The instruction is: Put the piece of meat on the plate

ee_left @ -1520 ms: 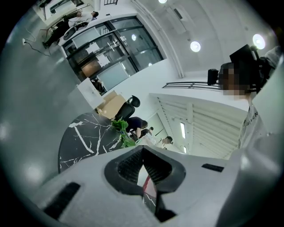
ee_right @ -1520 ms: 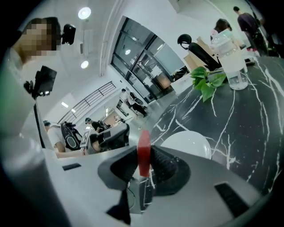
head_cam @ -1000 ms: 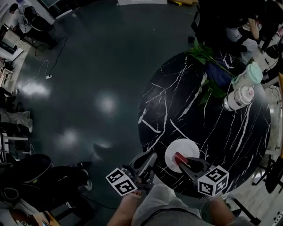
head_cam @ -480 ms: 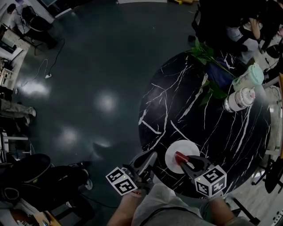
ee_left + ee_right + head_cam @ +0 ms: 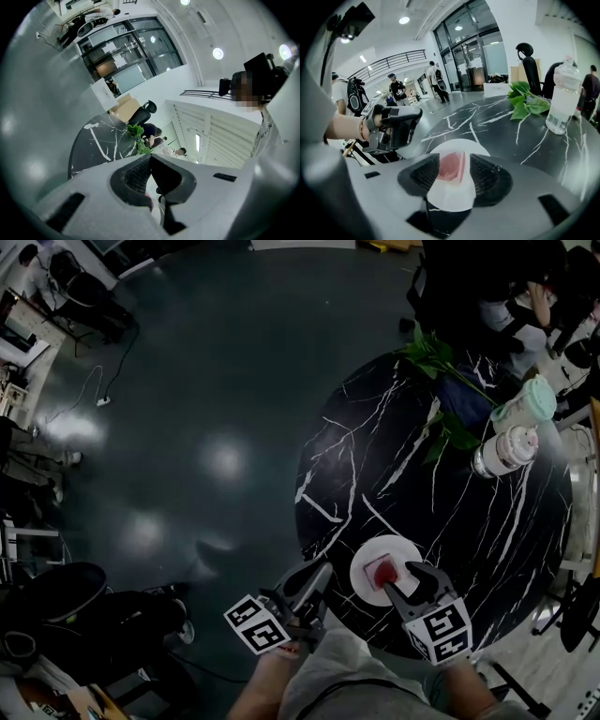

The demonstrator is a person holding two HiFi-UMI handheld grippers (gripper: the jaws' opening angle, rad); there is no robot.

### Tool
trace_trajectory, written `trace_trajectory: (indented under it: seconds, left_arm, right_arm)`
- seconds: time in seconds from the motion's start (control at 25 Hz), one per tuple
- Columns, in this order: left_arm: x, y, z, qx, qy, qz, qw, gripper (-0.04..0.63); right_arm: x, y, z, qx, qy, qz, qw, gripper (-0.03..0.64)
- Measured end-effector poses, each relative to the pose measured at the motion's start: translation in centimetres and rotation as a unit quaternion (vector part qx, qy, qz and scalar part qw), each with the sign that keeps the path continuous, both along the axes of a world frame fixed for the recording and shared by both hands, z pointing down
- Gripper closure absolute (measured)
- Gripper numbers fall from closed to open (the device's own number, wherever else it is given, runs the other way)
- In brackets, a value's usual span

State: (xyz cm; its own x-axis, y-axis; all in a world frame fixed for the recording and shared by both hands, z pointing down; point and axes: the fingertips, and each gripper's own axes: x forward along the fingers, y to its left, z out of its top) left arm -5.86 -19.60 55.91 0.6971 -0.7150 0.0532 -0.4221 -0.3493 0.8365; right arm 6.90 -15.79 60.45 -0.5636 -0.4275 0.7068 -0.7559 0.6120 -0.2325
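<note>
One round black table (image 5: 450, 512) with white veining carries everything. At its far edge stand one leafy green plant (image 5: 441, 362) and two pale containers side by side: a bottle (image 5: 506, 448) and a mint-topped cup (image 5: 530, 397).

There are two claws, both at the near edge. The left claw (image 5: 314, 577) is held off the table's rim with its jaws together and nothing between them. The right claw (image 5: 405, 577) tilts down over the plate. Its jaws have just been opening and now stand wide, and the meat shows between them with neither pad touching it.

One white plate (image 5: 401, 552) sits near the table's front edge. One piece of meat (image 5: 382, 571), red-pink, lies flat on the plate. In the right gripper view its long axis runs roughly along the claw's pointing line, towards the table's middle.
</note>
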Motion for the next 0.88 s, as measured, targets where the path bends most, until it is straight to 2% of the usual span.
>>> trace_trajectory:
  seconds: [0.16, 0.44, 0.72, 0.8, 0.88]
  left_arm:
    - [0.1, 0.5, -0.1, 0.001, 0.001, 0.001, 1.0, 0.586]
    - [0.6, 1.5, -0.5, 0.007, 0.003, 0.003, 1.0, 0.586]
    - [0.9, 2.4, -2.2, 0.017, 0.004, 0.006, 0.9998, 0.586]
    - [1.0, 2.7, -2.8, 0.02, 0.008, 0.006, 0.9997, 0.586]
    - [1.1, 3.1, -3.5, 0.024, 0.011, 0.006, 0.9996, 0.586]
  right_arm:
    - [0.0, 0.2, -0.6, 0.015, 0.002, 0.002, 1.0, 0.422]
    - [-0.1, 1.2, -1.5, 0.017, -0.021, 0.01, 1.0, 0.422]
    - [-0.5, 2.6, -3.9, 0.027, -0.036, -0.012, 0.999, 0.425]
    - [-0.6, 3.1, -4.6, 0.032, -0.035, -0.021, 0.999, 0.444]
    - [-0.7, 3.4, -5.6, 0.039, -0.035, -0.026, 0.998, 0.494]
